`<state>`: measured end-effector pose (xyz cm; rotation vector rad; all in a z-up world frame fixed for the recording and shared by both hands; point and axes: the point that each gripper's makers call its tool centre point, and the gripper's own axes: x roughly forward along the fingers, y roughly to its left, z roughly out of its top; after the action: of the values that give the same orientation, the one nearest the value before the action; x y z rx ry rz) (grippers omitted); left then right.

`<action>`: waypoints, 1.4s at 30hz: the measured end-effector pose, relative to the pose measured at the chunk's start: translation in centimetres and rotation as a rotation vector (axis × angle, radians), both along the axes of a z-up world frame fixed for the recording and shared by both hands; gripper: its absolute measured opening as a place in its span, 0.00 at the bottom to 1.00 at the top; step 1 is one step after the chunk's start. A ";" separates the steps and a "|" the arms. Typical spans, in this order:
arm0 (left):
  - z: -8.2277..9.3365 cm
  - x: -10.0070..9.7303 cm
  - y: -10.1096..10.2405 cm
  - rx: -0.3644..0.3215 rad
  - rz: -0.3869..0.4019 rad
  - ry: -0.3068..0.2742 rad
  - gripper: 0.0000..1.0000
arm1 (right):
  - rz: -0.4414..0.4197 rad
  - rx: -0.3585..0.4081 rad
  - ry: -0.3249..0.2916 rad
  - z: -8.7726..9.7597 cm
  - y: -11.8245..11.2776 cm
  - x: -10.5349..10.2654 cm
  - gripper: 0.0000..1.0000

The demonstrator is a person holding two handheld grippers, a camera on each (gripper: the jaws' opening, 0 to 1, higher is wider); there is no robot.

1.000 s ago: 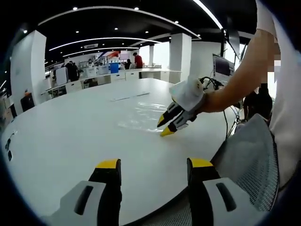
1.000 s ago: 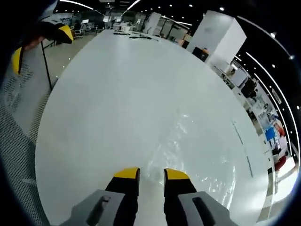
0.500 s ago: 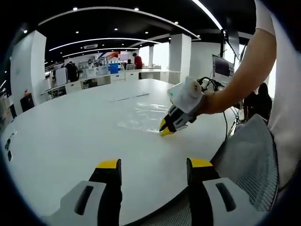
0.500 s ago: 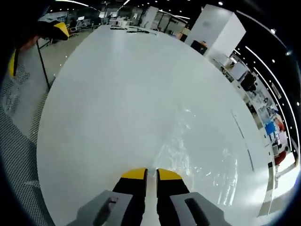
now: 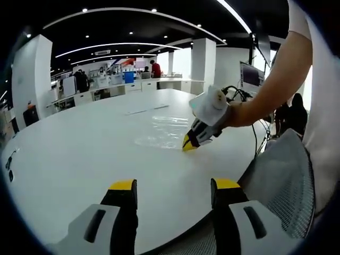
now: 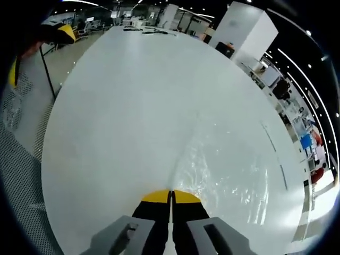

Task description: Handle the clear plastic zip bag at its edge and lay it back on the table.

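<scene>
Right gripper view puts you just behind the right gripper [image 6: 171,194], whose yellow-tipped jaws are pressed together with hardly a slit between them, pinching the near edge of the clear plastic zip bag [image 6: 228,170]. From the tips the bag runs ahead and off to the right, a wrinkled glossy sheet lying low on the white table [image 6: 122,95]; only the nipped edge looks raised at all, and I'd say it is taken there because a flat film offers nothing else to catch. Whether it is fully clamped or only just caught, I can't be sure, since clear film between closed tips hardly shows. Further ahead of those jaws the tabletop runs bare toward desks and a white pillar [image 6: 247,32]. Over in the left gripper view, the left gripper [image 5: 172,192] is held near the table's closest rim with its jaws spread wide and nothing between them, well apart from the bag; it seems parked there simply to stay out of the way. Ahead of it and to the right, the person's hand [image 5: 236,112] angles the right gripper down so its tips meet the bag's edge at the table surface, a shallow approach that suits sliding under a thin sheet. Beyond lie a long thin strip [image 5: 147,110] on the table, then office counters with people standing.
</scene>
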<state>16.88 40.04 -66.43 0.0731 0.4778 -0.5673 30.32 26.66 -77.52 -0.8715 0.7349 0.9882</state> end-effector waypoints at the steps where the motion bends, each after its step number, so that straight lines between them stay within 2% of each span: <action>1: 0.0 0.0 0.0 0.000 0.000 -0.001 0.53 | -0.015 0.010 0.008 0.1 -0.1 0.0 0.00; 9: 0.0 -0.1 -0.2 0.000 -0.010 0.001 0.53 | -0.047 0.065 0.010 2.1 -1.0 0.0 0.00; 17: 0.0 -0.2 -0.4 -0.004 -0.020 0.004 0.54 | -0.019 0.091 -0.020 3.9 -1.7 -0.2 0.00; 25: -0.2 -0.5 -0.8 -0.006 -0.041 0.023 0.54 | 0.061 0.115 -0.101 7.3 -2.2 -0.4 0.00; 30: -0.1 -0.5 -0.9 -0.015 -0.047 0.034 0.54 | 0.093 0.149 -0.128 9.2 -2.5 -0.8 0.00; 36: 0.1 -0.6 -1.0 -0.023 -0.057 0.045 0.53 | 0.115 0.187 -0.150 11.6 -3.0 -1.3 0.00; 38: 0.1 -0.7 -1.0 -0.024 -0.060 0.048 0.53 | 0.133 0.227 -0.130 12.4 -2.7 -1.7 0.00; 40: 0.0 -0.7 -1.0 -0.023 -0.061 0.058 0.53 | 0.173 0.224 -0.137 13.0 -2.7 -2.1 0.00; 42: 0.0 -0.8 -1.0 -0.026 -0.066 0.065 0.54 | 0.171 0.242 -0.124 13.6 -2.8 -2.3 0.00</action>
<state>16.11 39.00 -66.42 0.0460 0.5330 -0.6415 28.05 23.86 -63.93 -0.7840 0.4296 1.1377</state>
